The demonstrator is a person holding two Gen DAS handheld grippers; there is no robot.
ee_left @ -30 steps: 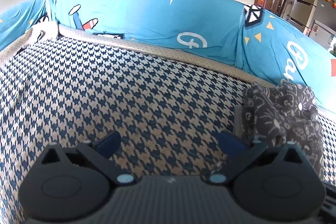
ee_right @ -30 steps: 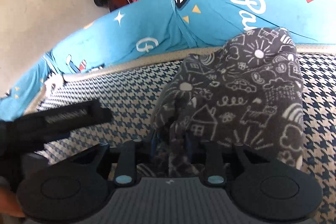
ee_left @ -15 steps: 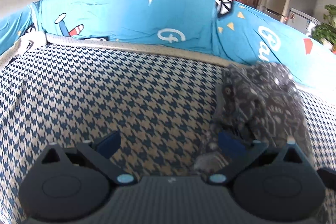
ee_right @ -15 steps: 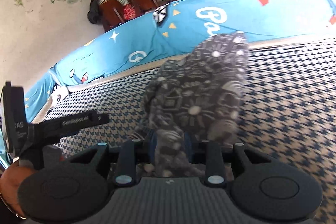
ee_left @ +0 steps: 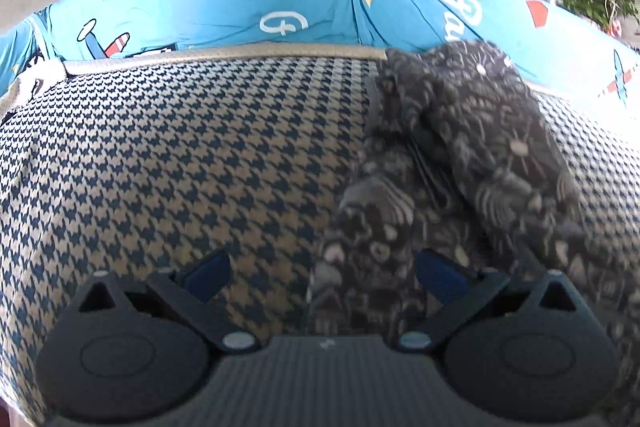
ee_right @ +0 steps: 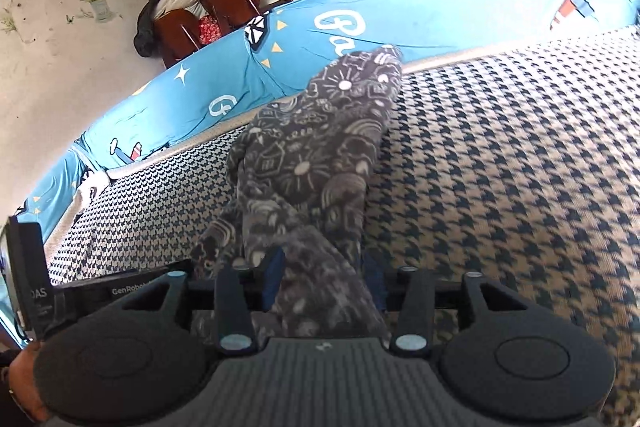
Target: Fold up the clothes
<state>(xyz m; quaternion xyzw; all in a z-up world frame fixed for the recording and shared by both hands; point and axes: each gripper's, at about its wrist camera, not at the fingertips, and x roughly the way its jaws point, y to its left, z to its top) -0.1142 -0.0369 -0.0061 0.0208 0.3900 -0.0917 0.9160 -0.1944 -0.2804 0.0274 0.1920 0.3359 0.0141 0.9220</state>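
Left wrist view: left gripper [ee_left: 322, 267] spread, near the dark grey doodle-print garment [ee_left: 460, 163] on the houndstooth sofa seat [ee_left: 180, 155]; right gripper [ee_right: 320, 273] pinches its bunched end. Closing on several layers risks a crooked fold.

A: Task item?
B: One garment [ee_right: 320, 155], dark grey soft fabric with white doodle print: suns, houses, rainbows, clouds.

A: State?
B: Bunched, crumpled, not flat. Long rumpled mass, several folds overlapping lengthwise.

A: Where?
B: On the houndstooth cover, far end reaching the piping by the blue backrest. Left wrist view has the garment [ee_left: 460, 163] right of centre, near part blurred.

A: Held?
B: Near end is pinched, narrow and gathered, cloth widening away from it. Whether it's a shirt or trousers, can't tell.
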